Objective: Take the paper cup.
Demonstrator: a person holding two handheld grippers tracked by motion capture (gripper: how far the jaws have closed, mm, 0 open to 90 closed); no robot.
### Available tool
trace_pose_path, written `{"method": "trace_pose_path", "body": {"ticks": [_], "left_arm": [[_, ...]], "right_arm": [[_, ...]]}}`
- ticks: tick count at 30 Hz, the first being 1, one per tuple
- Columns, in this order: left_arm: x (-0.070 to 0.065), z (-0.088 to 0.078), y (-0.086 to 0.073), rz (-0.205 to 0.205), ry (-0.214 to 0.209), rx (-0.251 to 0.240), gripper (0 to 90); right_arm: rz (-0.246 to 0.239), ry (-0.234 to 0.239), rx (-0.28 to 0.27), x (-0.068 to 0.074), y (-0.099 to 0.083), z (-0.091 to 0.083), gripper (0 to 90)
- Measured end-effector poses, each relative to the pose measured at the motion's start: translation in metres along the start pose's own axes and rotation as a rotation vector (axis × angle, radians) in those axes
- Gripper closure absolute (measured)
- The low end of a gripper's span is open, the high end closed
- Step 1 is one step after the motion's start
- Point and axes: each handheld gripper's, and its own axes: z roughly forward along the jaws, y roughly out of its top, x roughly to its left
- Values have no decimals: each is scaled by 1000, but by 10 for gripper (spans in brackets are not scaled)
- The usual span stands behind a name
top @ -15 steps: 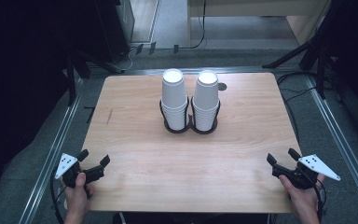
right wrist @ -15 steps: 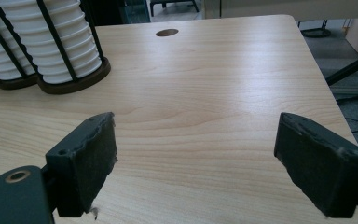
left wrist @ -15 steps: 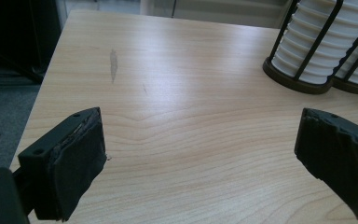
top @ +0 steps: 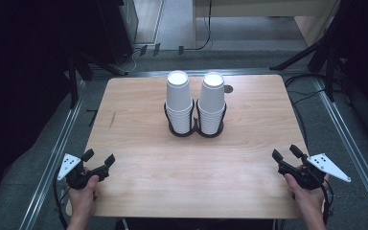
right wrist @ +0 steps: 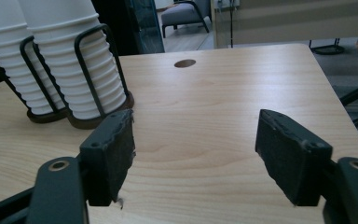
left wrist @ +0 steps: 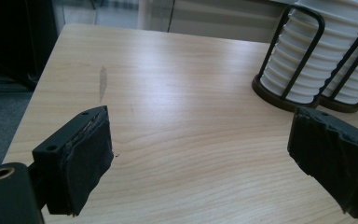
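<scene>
Two tall stacks of white paper cups stand upside down side by side in a black wire holder [top: 195,130] at the middle back of the wooden table. The left stack [top: 179,98] and the right stack [top: 212,98] touch each other. My left gripper [top: 98,157] rests at the table's front left corner, open, with nothing between its jaws. My right gripper [top: 286,152] sits at the front right corner, also open and holding nothing. In the left gripper view the gripper [left wrist: 200,126] points towards the cup stacks [left wrist: 303,60]. In the right gripper view the gripper [right wrist: 196,126] has the stacks [right wrist: 74,60] off to its left.
The table [top: 143,182] has a dark streak [top: 111,120] near its left edge and a small round hole [top: 228,89] behind the right stack. Metal rails run along the floor on both sides. Stands and cables lie beyond the far edge.
</scene>
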Motion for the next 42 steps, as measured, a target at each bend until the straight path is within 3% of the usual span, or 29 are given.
{"method": "trace_pose_path", "body": {"ticks": [5,7,18,24,31,42], "left_arm": [[-6,4,2,0,-13,-3,75],[-8,4,4,-5,-13,-15,133],[-18,15,12,-15,-49,-21,143],[-31,28,20,-16,-75,-28,155],[-41,44,17,-9,-98,-6,156],[-37,48,10,-11,-99,9,156]], "right_arm": [[-6,14,2,8,4,5,331],[4,22,-2,11,5,8,346],[9,62,-14,28,15,21,393],[-7,92,-26,43,24,36,407],[-20,119,-31,54,38,48,413],[-47,153,-49,71,66,67,415]]}}
